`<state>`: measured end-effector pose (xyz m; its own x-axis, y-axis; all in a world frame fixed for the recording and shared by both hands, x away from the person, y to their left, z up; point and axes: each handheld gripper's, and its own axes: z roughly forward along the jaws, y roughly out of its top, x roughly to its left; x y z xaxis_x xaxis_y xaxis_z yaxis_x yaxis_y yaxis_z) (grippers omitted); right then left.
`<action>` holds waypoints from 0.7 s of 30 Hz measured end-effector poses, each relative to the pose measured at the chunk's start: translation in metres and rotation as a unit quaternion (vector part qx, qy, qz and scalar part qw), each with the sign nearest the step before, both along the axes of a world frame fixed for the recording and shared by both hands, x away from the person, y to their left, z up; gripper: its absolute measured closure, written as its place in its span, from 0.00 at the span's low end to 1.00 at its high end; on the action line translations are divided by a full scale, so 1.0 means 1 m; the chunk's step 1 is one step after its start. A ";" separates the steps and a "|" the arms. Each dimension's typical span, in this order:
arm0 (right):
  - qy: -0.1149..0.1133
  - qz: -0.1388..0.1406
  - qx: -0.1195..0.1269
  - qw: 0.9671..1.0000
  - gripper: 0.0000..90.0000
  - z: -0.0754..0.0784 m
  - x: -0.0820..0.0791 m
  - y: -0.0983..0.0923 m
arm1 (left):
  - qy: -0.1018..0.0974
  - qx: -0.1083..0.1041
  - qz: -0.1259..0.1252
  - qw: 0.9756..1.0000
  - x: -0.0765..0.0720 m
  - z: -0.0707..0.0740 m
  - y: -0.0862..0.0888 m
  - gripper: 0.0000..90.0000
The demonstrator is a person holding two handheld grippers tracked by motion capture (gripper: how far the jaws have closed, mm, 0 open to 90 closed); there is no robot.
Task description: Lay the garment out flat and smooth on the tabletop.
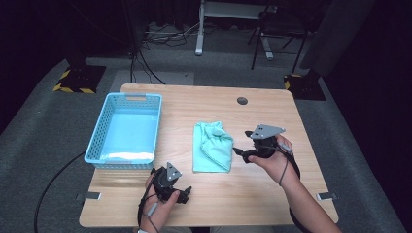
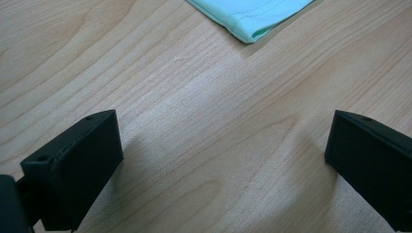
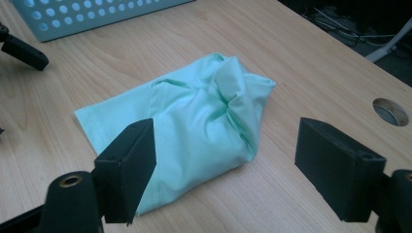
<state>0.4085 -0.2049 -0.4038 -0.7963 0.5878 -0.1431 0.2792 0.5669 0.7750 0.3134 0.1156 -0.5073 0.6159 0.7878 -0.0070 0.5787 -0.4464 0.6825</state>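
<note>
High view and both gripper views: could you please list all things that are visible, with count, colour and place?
cloth: one, mint green, folded, middle of the table
basket: one, light blue, perforated walls, left part of the table
table: one, light wood, with a round hole near the far edge
metal frame: one, white, on the floor beyond the table
left gripper: one, black, jaws open, over bare wood at the near edge
right gripper: one, black, jaws open, just right of the cloth
hands: two, each holding one gripper
</note>
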 end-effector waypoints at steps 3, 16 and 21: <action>0.003 -0.001 0.000 1.000 0.26 0.001 0.005 0.004 | 0.000 0.000 0.000 1.000 0.000 0.000 0.000 0.00; -0.002 0.005 -0.008 1.000 0.27 0.008 0.029 0.020 | 0.000 0.001 -0.001 1.000 0.000 0.000 0.000 0.00; 0.003 0.011 -0.006 1.000 0.28 0.008 0.039 0.027 | 0.000 0.000 0.000 1.000 0.000 0.000 0.000 0.00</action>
<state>0.4476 -0.1779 -0.3962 -0.8095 0.5686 -0.1462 0.2709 0.5827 0.7662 0.3135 0.1157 -0.5073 0.6165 0.7873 -0.0066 0.5785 -0.4473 0.6821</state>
